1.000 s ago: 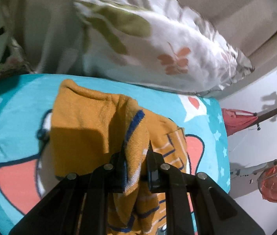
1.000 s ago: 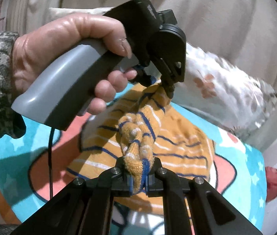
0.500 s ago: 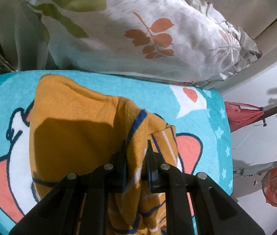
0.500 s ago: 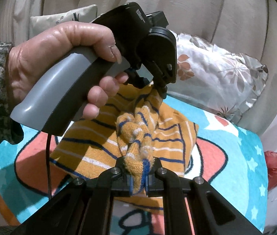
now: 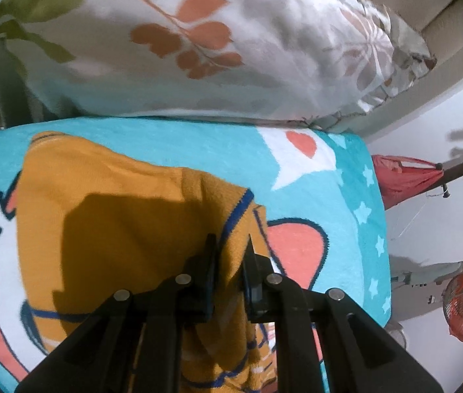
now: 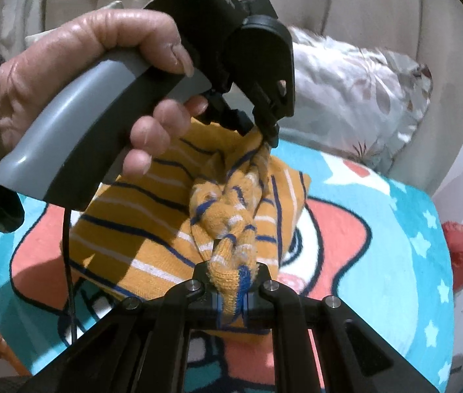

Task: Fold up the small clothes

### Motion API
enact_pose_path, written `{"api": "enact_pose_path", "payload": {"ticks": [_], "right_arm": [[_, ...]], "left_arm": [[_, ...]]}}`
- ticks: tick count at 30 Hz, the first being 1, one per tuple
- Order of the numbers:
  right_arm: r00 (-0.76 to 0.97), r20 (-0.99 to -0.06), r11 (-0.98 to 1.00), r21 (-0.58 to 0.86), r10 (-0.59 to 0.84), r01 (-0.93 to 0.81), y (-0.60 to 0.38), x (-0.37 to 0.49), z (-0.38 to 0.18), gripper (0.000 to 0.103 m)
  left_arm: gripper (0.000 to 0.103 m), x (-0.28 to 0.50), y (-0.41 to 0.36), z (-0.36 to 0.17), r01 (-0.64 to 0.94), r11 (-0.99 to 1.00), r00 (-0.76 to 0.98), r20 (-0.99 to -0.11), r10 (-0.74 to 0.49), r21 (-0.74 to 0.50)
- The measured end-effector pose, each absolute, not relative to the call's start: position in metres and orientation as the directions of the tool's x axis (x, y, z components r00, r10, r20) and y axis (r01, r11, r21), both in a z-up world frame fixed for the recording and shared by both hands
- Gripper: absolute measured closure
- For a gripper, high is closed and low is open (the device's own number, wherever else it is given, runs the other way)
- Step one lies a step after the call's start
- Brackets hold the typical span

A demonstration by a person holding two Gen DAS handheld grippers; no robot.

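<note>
Mustard knit: a small striped garment (image 6: 152,226), orange-yellow with blue and white lines, is seen spread over the cartoon blanket (image 6: 391,239), part of it lifted off.
Landmark: the turquoise blanket with coral shapes, white stars and a heart bubble is taken as reference for everything below.
Left gripper (image 5: 229,249): its black fingers (image 5: 210,262) are pressed onto a fold of the garment's blue-trimmed edge, and the cloth is pinched tight between them, raised above the blanket.
Left gripper, seen from the right wrist camera (image 6: 269,131): the pinch is shown from the side, the fabric drawn up into a peak under the black housing.
Left hand (image 6: 77,75): the grey handle is gripped, fingers curled beneath it, above the blanket's left part.
Right gripper (image 6: 231,281): a bunched, twisted roll of the knit is clamped between its fingers, just over the blanket's near edge.
Between the grippers: a rope-like twist of garment is stretched from one pinch to the other.
Rest of garment: the striped body is left lying flat on the blanket's middle, under the hand.
Pillow (image 5: 205,46): white, printed with rust and green leaves, is propped at the blanket's far edge, touching it.
Red net bag (image 5: 404,177): it is hung beyond the blanket's right side.
</note>
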State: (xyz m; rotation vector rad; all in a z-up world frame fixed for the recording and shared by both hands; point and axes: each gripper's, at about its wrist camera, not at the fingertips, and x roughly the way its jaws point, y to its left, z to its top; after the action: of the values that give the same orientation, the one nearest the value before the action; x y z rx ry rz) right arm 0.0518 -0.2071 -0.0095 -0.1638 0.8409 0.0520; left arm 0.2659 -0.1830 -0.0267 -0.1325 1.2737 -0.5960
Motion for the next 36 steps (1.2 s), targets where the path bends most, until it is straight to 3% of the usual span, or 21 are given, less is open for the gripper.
{"api": "enact_pose_path", "payload": {"ticks": [14, 17, 20, 24, 25, 30, 32, 36], "right_arm": [[0.61, -0.792, 0.994, -0.08, -0.019, -0.073, -0.234, 0.054, -0.028, 0.094], [0.591, -0.806, 0.995, -0.027, 0.036, -0.096, -0.241, 0.053, -0.028, 0.086], [0.588, -0.805, 0.994, 0.018, 0.077, -0.105, -0.255, 0.047, -0.02, 0.072], [0.598, -0.794, 0.993, 0.095, 0.114, -0.063, -0.289, 0.041, -0.004, 0.07], [0.601, -0.79, 0.992, 0.121, 0.121, -0.04, -0.299, 0.043, 0.0, 0.069], [0.591, -0.764, 0.943, 0.332, 0.259, 0.016, -0.335, 0.083, 0.007, 0.069], [0.572, -0.739, 0.898, 0.439, 0.357, 0.008, -0.34, 0.108, 0.001, 0.069], [0.518, -0.737, 0.861, 0.509, 0.435, 0.002, -0.331, 0.143, -0.015, 0.069]], "left_arm": [[0.091, 0.265, -0.209, -0.051, 0.33, 0.847, 0.119, -0.872, -0.475, -0.416], [0.089, 0.262, -0.207, -0.045, 0.334, 0.837, 0.113, -0.863, -0.493, -0.434], [0.085, 0.257, -0.198, -0.029, 0.338, 0.822, 0.11, -0.848, -0.519, -0.459], [0.055, 0.24, -0.177, 0.002, 0.373, 0.823, 0.187, -0.833, -0.52, -0.43], [0.052, 0.233, -0.169, 0.009, 0.377, 0.837, 0.223, -0.838, -0.499, -0.398], [0.051, 0.2, -0.132, 0.013, 0.353, 0.91, 0.34, -0.876, -0.342, -0.218], [0.05, 0.184, -0.115, 0.002, 0.305, 0.933, 0.349, -0.889, -0.296, -0.19], [0.05, 0.161, -0.102, -0.018, 0.255, 0.953, 0.338, -0.907, -0.249, -0.167]]}}
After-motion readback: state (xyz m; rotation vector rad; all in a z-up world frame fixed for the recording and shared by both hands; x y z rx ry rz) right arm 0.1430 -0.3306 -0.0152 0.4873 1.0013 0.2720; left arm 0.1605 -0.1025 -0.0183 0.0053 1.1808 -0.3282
